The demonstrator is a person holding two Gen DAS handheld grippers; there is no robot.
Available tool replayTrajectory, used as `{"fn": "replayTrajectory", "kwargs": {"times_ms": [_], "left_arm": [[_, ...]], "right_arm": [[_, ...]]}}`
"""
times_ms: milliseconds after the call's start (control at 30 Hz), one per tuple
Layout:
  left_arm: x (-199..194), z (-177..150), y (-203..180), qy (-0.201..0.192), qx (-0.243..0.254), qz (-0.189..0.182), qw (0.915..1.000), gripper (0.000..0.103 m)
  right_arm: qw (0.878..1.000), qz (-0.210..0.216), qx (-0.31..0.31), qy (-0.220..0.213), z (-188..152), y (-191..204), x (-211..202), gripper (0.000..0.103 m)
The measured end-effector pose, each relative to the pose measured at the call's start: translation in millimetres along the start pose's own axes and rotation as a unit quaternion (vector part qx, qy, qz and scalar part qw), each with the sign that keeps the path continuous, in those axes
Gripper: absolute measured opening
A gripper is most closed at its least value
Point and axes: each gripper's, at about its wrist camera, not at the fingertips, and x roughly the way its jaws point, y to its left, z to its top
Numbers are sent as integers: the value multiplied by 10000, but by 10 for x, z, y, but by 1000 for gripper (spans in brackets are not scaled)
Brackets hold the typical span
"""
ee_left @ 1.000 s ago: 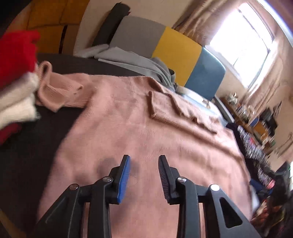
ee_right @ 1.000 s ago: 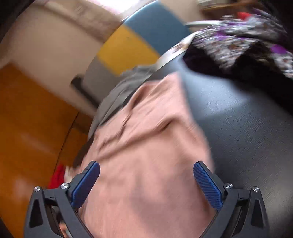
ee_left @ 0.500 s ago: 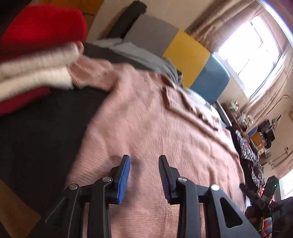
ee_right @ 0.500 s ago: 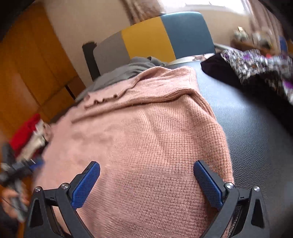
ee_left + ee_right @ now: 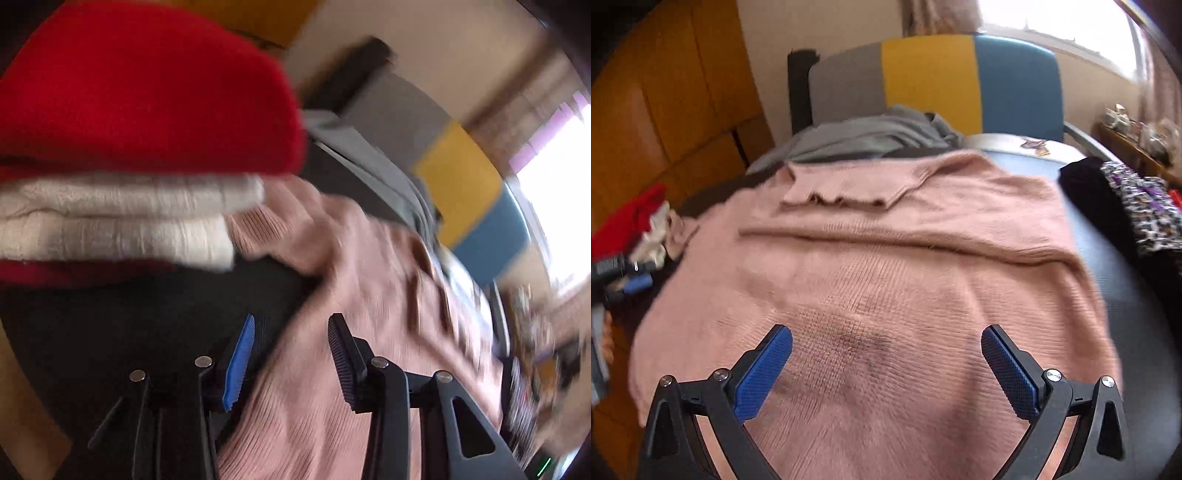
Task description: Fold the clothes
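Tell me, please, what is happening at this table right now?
A person is folding clothes with two hand-held grippers. A pink sweater lies spread on the dark table. The right hand-held gripper hovers open over its lower part; the left hand-held gripper is open at its side edge, near a folded red and white stack. Neither grips it.

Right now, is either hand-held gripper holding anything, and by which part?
Nothing is held. The left hand-held gripper is open over the pink sweater's side edge; the right hand-held gripper is wide open above its body.
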Motion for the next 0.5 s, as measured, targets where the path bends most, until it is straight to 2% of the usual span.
{"fn": "replayTrajectory", "kwargs": {"times_ms": [33, 133, 200, 267, 333, 500], "left_arm": [[46, 47, -21, -89, -174, 31, 9998, 43], [212, 161, -92, -408, -640, 444, 9961, 45], [366, 233, -98, -548, -1014, 825, 9899, 47], [474, 271, -78, -619, -1458, 987, 9824, 48], [562, 309, -49, -699, -1809, 1110, 9747, 53], [733, 427, 7, -742, -2066, 1188, 9684, 56]], "right_arm": [[10000, -10, -30, 34, -30, 7, 59, 103], [9999, 170, 25, -9, -58, -41, 81, 103], [9991, 377, 186, -90, -64, -111, 57, 103], [9978, 554, 322, -180, -72, -170, 35, 103], [9964, 687, 422, -249, -77, -220, 17, 103], [9939, 873, 567, -362, -83, -267, 0, 103]]}}
